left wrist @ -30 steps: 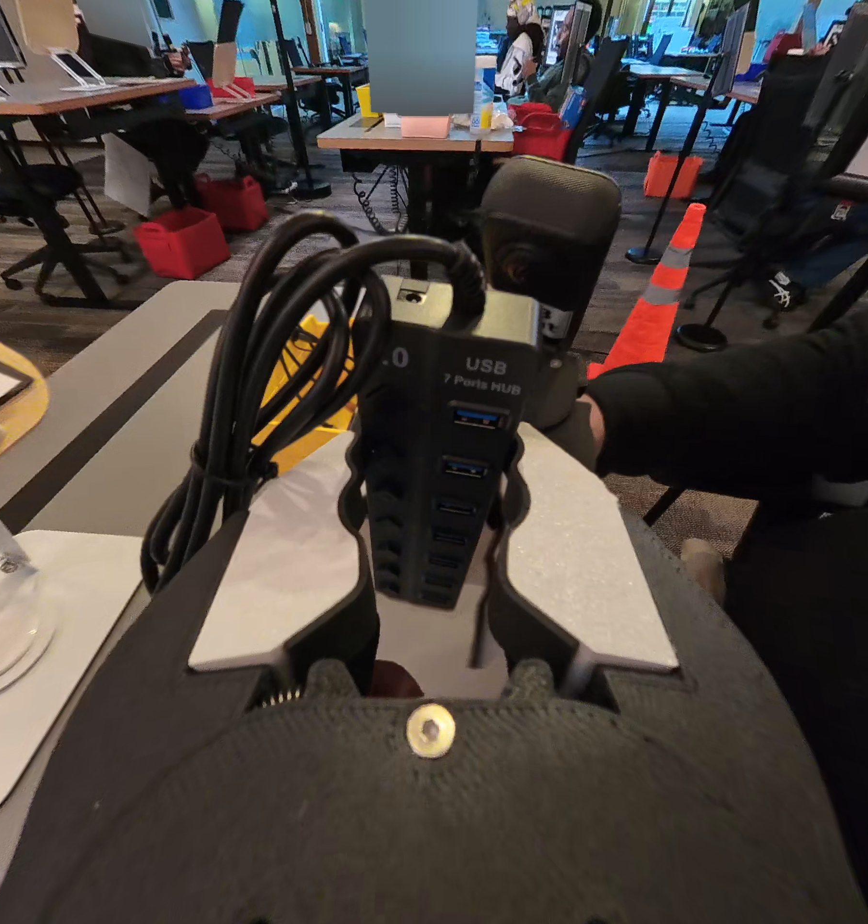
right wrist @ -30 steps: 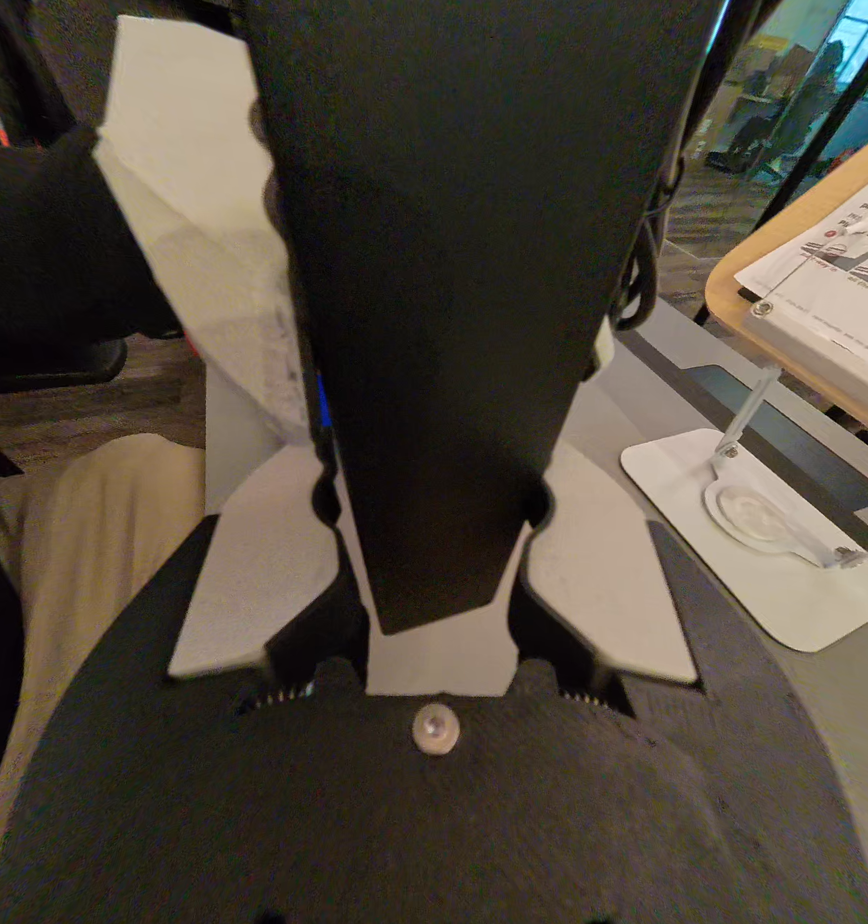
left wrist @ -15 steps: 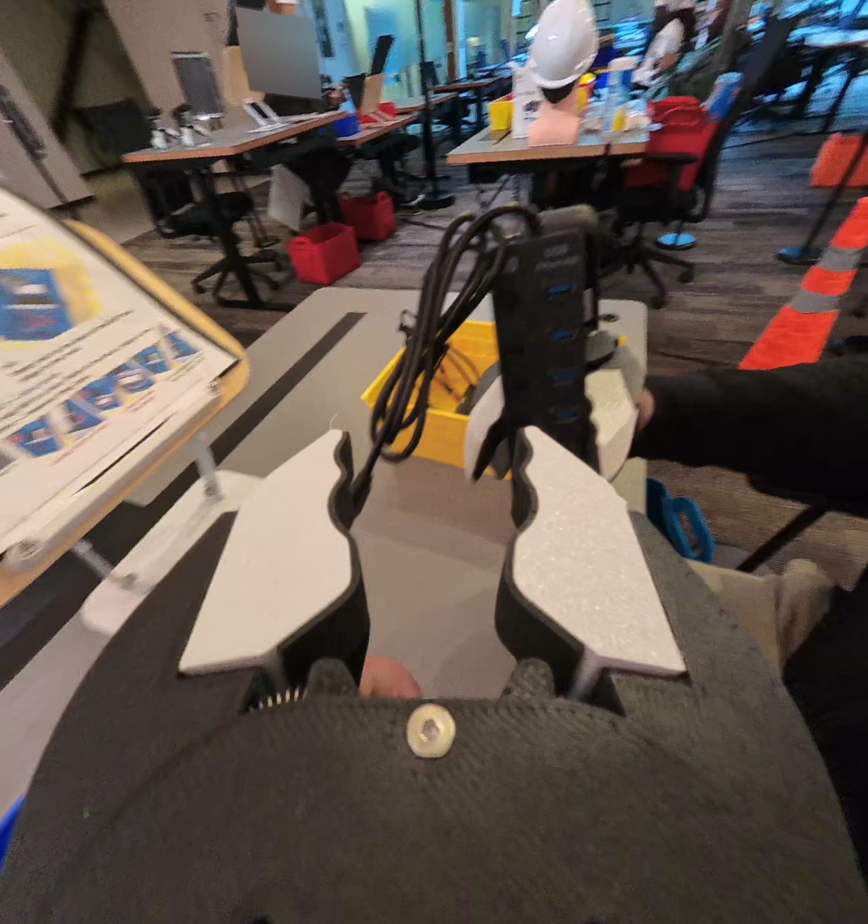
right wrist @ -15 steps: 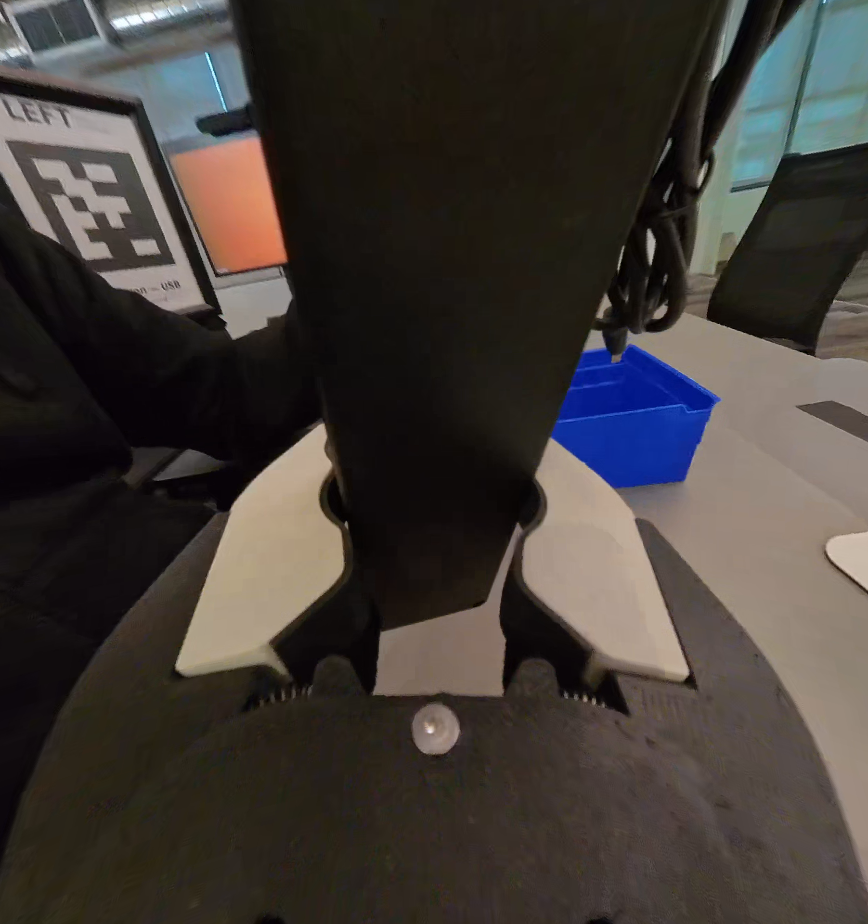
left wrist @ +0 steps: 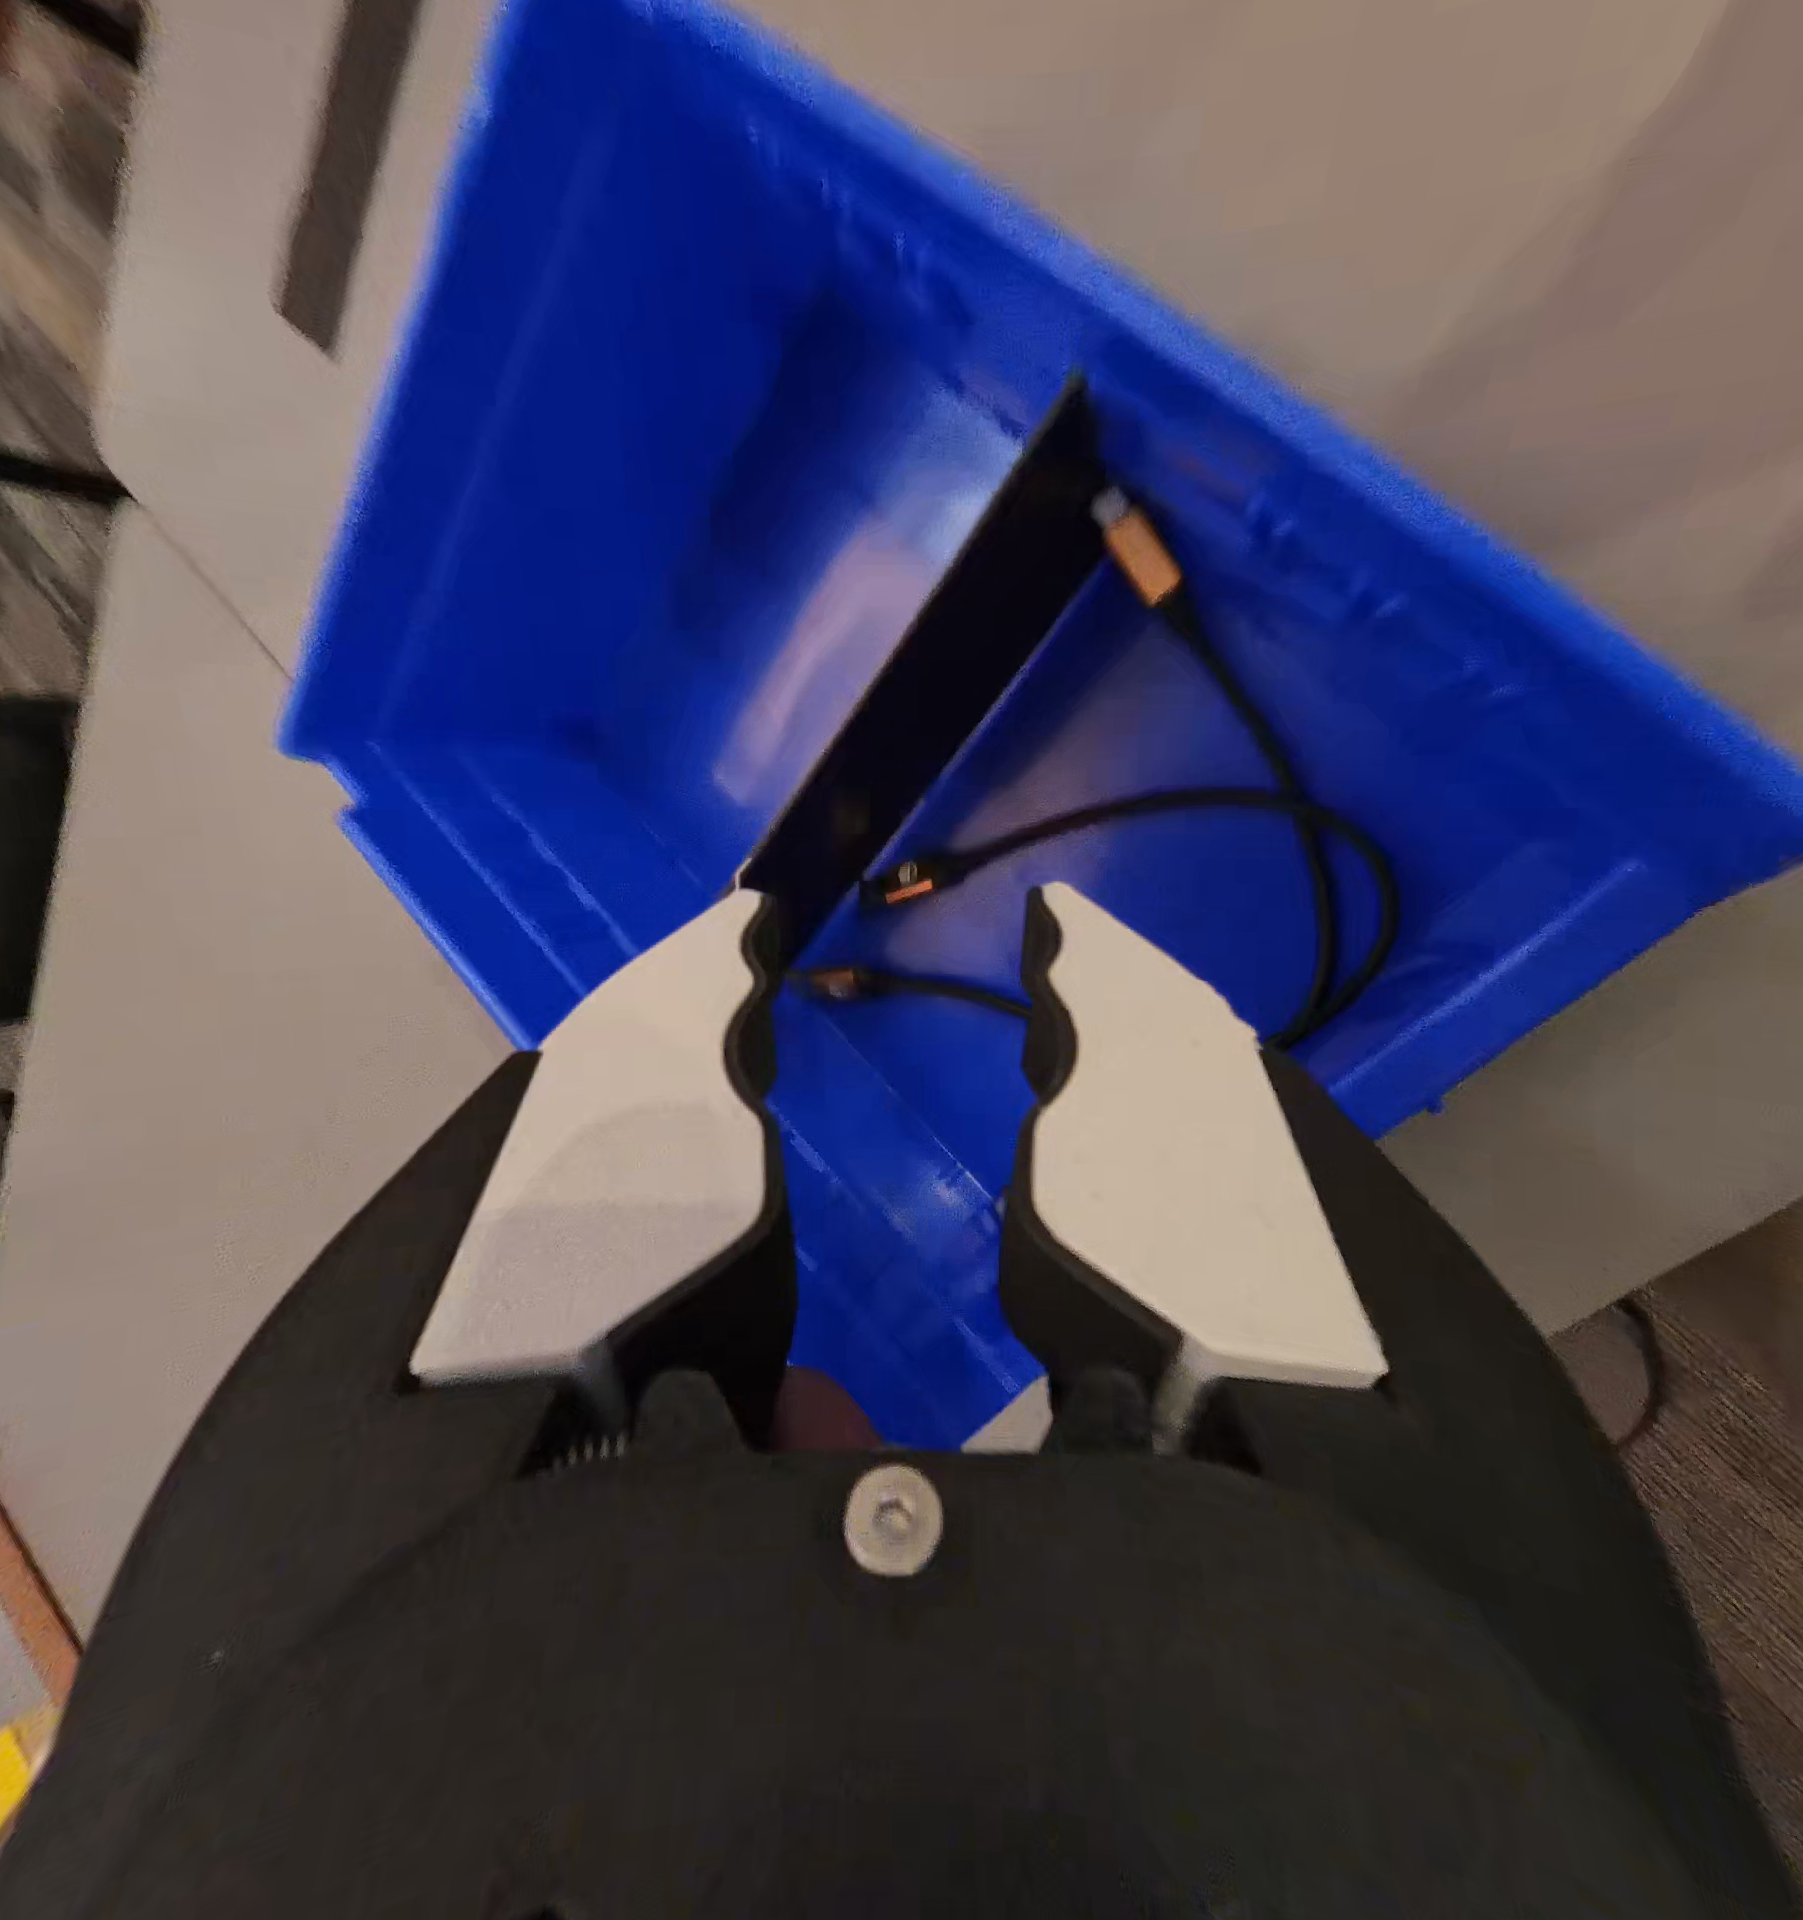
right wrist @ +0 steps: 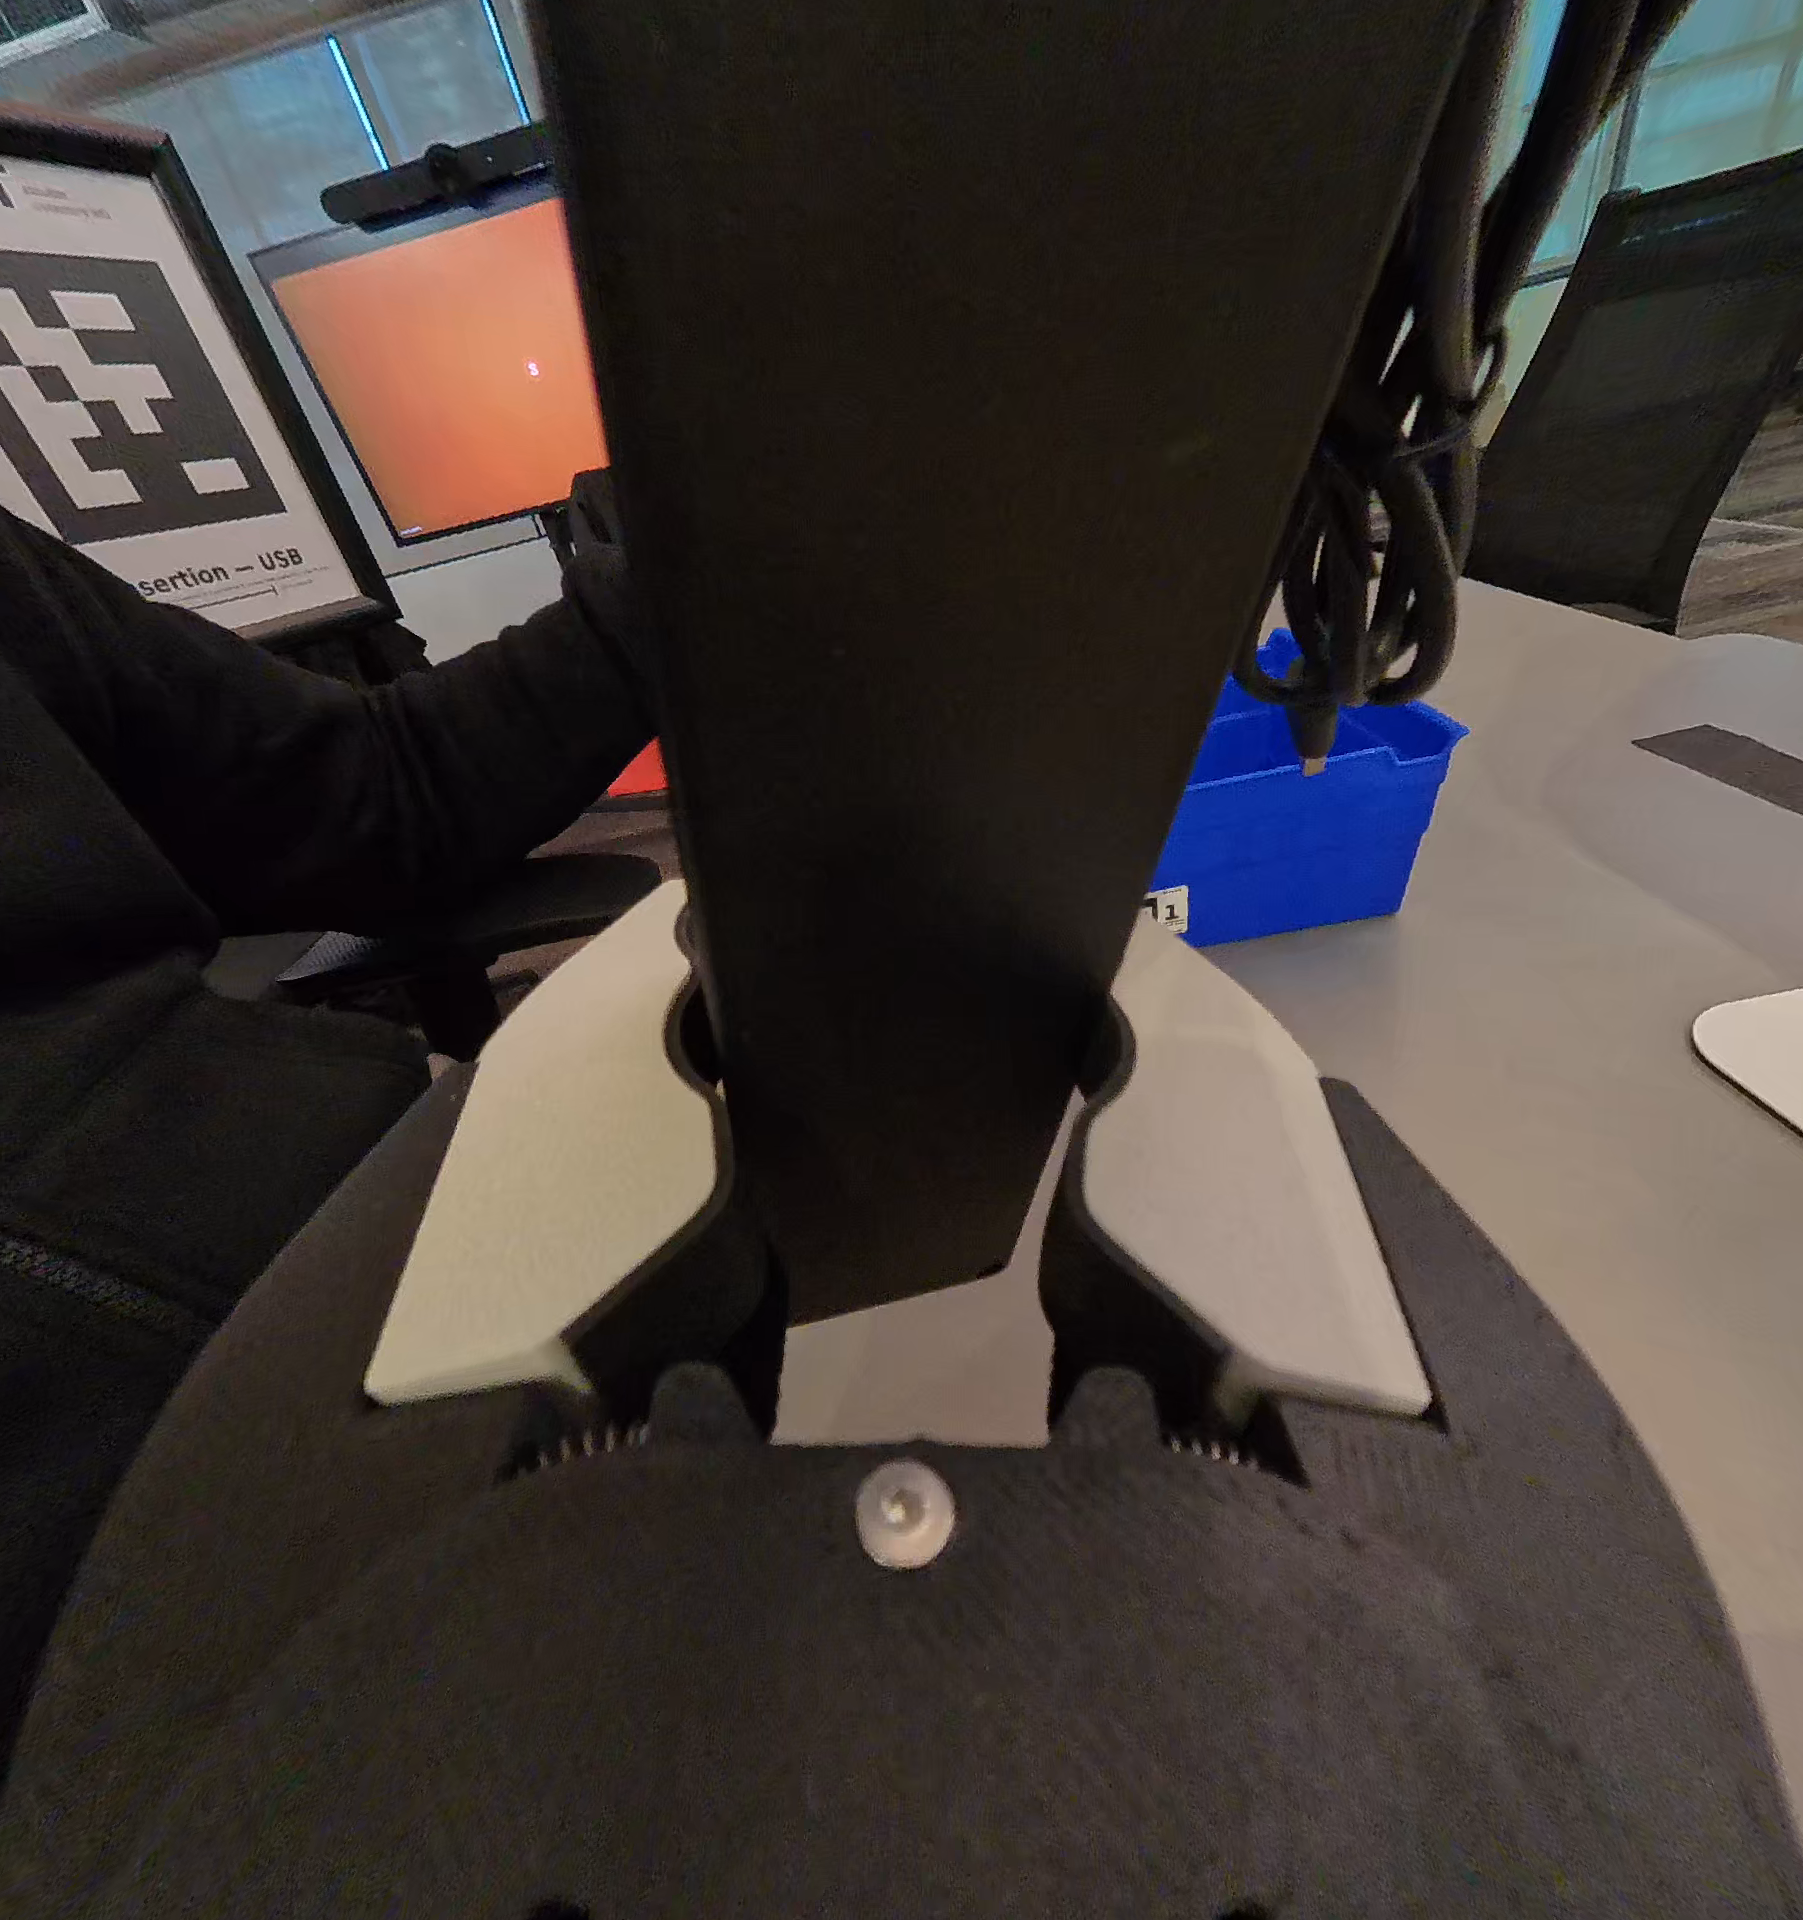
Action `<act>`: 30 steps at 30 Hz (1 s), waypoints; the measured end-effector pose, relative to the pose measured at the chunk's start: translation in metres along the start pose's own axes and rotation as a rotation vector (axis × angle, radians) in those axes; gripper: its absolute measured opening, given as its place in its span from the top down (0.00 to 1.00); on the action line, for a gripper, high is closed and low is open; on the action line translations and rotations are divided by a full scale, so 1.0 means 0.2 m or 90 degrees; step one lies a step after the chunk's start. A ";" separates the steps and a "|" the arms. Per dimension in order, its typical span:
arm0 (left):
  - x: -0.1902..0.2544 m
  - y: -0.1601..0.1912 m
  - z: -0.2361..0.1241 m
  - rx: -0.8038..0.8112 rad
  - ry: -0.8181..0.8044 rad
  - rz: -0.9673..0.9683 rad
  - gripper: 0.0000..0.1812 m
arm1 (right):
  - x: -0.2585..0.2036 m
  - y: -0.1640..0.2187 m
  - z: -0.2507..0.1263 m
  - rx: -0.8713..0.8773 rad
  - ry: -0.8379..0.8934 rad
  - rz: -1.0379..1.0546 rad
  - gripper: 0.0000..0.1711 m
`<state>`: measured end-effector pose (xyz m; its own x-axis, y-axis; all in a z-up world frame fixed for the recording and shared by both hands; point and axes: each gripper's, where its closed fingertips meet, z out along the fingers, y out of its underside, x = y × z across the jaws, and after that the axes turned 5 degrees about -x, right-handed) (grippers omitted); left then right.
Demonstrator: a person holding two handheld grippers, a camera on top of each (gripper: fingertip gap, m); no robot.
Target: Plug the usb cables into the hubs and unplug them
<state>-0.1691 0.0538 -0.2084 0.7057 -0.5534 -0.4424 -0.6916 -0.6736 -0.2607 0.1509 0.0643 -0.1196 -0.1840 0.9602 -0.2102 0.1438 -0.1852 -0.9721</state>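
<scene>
Cables lie loose in the right compartment of the blue bin, at about one o'clock from our left gripper, whose jaws stand apart with nothing between them. We judge these cords light and floppy, so the stiff orange-trimmed plug near the black divider is the place to take hold, not the limp wire. Further right, our right gripper is clamped on the lower end of the hub, a rigid, smooth black bar with its own bundled cord dangling at two o'clock.
</scene>
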 end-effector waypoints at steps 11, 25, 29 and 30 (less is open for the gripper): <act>0.04 0.19 0.42 -0.122 -0.053 0.154 0.86 | 0.01 0.02 0.02 -0.018 0.005 -0.004 0.61; 0.02 0.19 0.56 -0.118 -0.087 0.239 0.95 | 0.01 0.00 0.00 -0.010 0.004 -0.003 0.61; 0.02 0.15 0.56 -0.079 -0.097 0.224 0.96 | 0.01 0.00 0.01 -0.012 0.004 -0.005 0.61; 0.02 0.14 0.54 -0.061 -0.089 0.211 0.96 | 0.01 0.00 0.01 -0.012 0.005 -0.005 0.61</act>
<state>-0.2018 0.0865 -0.3109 0.4134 -0.6811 -0.6043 -0.8567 -0.5158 -0.0047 0.1496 0.0652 -0.1203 -0.1783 0.9632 -0.2012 0.1605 -0.1733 -0.9717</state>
